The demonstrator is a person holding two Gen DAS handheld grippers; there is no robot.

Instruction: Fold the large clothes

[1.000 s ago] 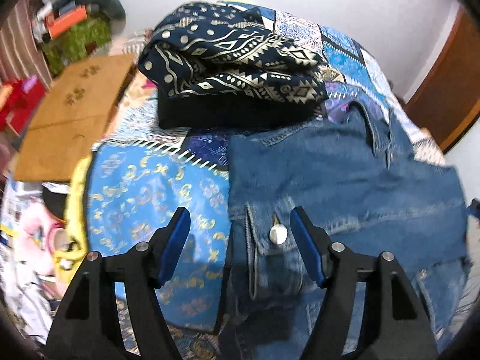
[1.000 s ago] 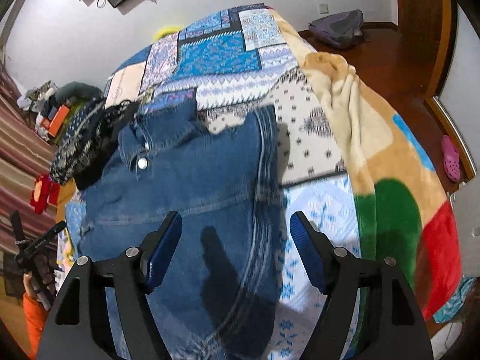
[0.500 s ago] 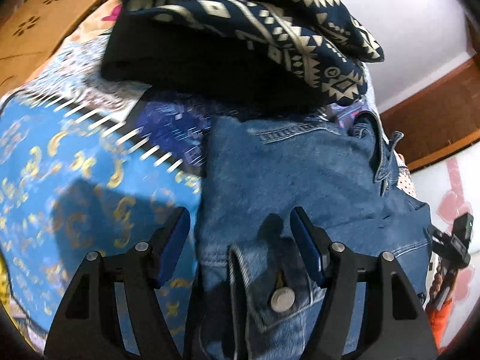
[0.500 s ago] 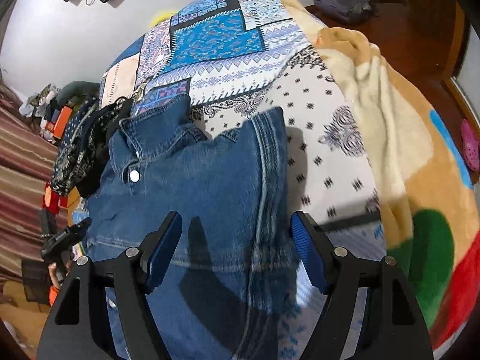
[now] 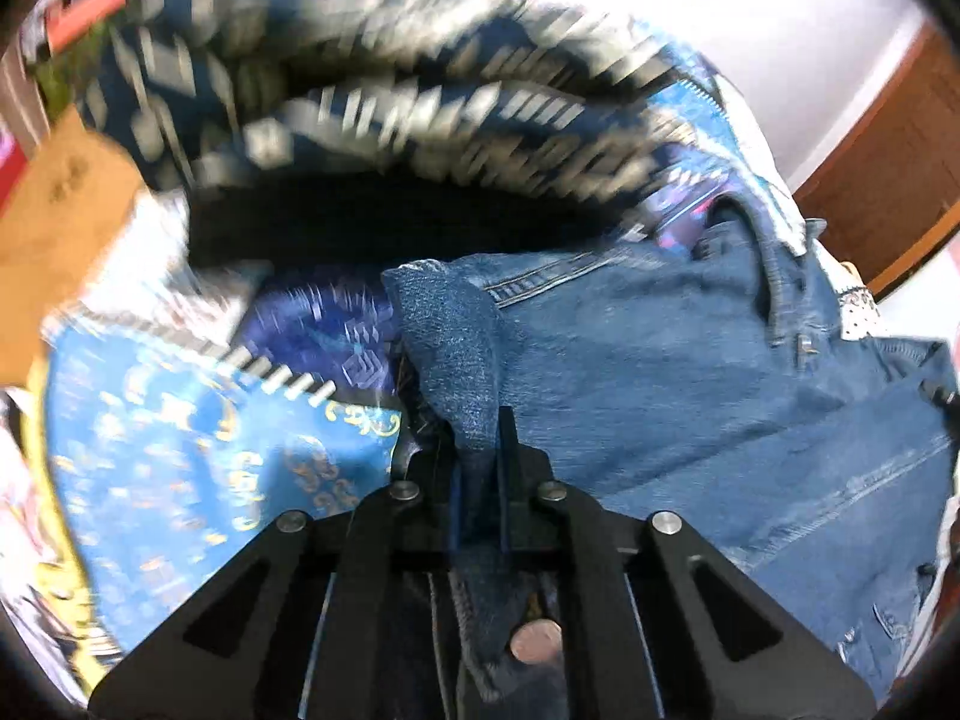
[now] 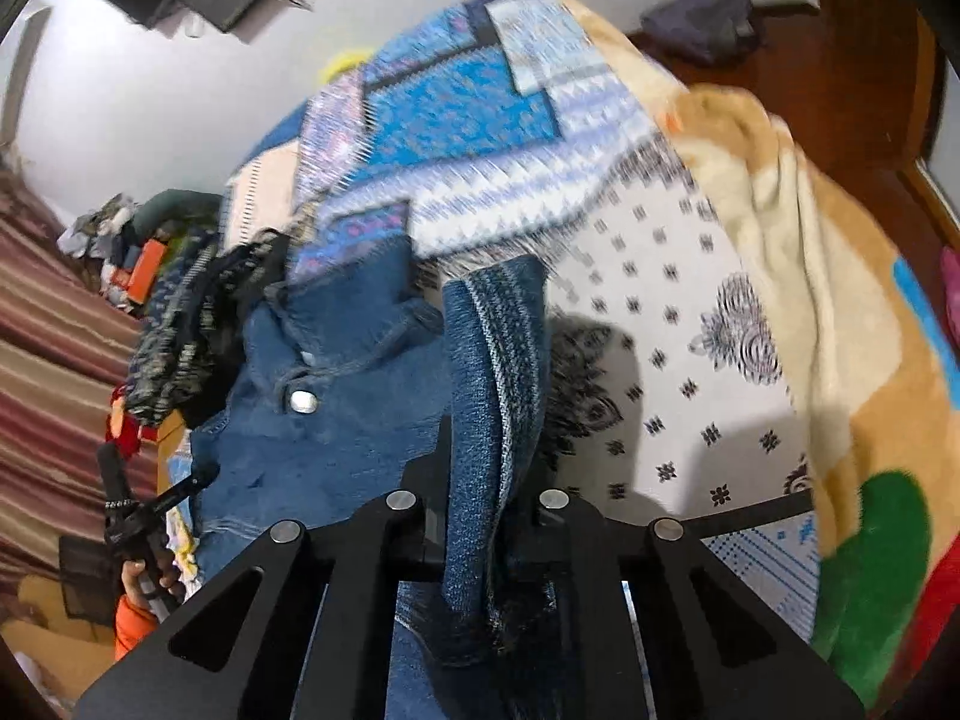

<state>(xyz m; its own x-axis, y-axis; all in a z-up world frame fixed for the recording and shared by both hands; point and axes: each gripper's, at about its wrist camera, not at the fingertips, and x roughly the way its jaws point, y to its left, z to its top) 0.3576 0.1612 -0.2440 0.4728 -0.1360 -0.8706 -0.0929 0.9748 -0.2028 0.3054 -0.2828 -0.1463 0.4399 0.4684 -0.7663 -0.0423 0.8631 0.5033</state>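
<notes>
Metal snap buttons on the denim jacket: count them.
2 visible. One snap button sits low behind the left gripper; another lies near the collar of the denim jacket, left of the right gripper. Folds may hide more.

A jacket (image 5: 690,360) lies on the bed (image 6: 660,396), with folded clothes (image 5: 372,120) stacked behind it.

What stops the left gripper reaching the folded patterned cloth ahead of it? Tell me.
Probably not reachable yet. The left gripper has its jaws shut on the denim jacket, so it is occupied. The folded patterned cloth lies just beyond with nothing between; it would need to release first.
</notes>
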